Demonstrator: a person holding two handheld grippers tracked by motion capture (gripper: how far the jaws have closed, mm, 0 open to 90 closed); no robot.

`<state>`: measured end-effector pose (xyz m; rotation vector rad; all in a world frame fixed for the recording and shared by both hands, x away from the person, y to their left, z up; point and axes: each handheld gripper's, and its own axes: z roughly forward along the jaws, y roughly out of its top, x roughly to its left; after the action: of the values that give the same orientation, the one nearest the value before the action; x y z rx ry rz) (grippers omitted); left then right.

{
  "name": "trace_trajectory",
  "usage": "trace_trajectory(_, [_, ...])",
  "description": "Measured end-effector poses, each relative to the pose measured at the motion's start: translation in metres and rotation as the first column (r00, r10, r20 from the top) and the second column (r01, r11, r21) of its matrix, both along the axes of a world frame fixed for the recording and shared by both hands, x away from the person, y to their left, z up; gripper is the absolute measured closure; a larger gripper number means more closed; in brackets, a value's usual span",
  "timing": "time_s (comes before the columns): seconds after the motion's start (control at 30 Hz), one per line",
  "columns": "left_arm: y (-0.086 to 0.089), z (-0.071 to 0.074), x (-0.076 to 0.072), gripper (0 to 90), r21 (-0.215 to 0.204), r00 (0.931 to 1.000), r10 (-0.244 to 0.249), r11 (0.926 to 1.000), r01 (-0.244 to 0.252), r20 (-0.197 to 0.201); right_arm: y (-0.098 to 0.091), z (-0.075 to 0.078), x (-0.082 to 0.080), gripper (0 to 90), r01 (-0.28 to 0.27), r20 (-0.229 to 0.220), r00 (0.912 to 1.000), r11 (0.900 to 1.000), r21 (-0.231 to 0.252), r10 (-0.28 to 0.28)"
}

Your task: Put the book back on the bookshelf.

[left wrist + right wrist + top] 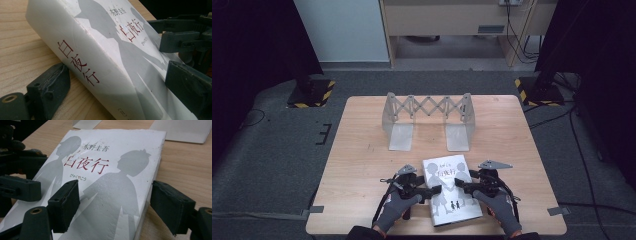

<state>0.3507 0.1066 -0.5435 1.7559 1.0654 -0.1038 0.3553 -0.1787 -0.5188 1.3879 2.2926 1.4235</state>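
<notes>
Thick white book [450,189] with grey silhouettes, red title.

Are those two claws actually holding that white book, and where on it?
Neither claw grips the book. The left claw straddles its spine edge and the right claw its opposite edge, jaws open with visible gaps.

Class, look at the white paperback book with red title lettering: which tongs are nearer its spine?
Left. The left tongs straddle the spine edge of the white paperback book; the right tongs straddle the opposite, page-edge side.
</notes>
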Motion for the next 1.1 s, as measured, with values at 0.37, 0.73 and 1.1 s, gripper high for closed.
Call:
trace_trajectory(0.37, [-0.0012, 0.0, 0.0025, 4.9, 0.004, 0.9999, -0.016, 0.9999, 0.016, 0.002, 0.0021, -0.003, 0.0022, 25.0, -0.01, -0.035, 0.9993, 0.9992, 0.038, 0.011])
trace_trajectory(0.73, [-0.0048, 0.0014, 0.0048, 0.0, 0.009, 0.9998, -0.016, 0.9998, 0.016, -0.01, 0.0003, -0.0035, 0.0035, 31.3, 0.02, -0.053, 0.9985, 0.9976, 0.066, -0.017])
trace_trajectory(1.1, [0.0011, -0.0008, 0.007, 8.4, -0.02, 0.9999, 0.01, 0.9997, -0.01, -0.012, -0.001, -0.0025, 0.0053, 38.7, 0.054, -0.067, 0.9966, 0.9946, 0.089, -0.048])
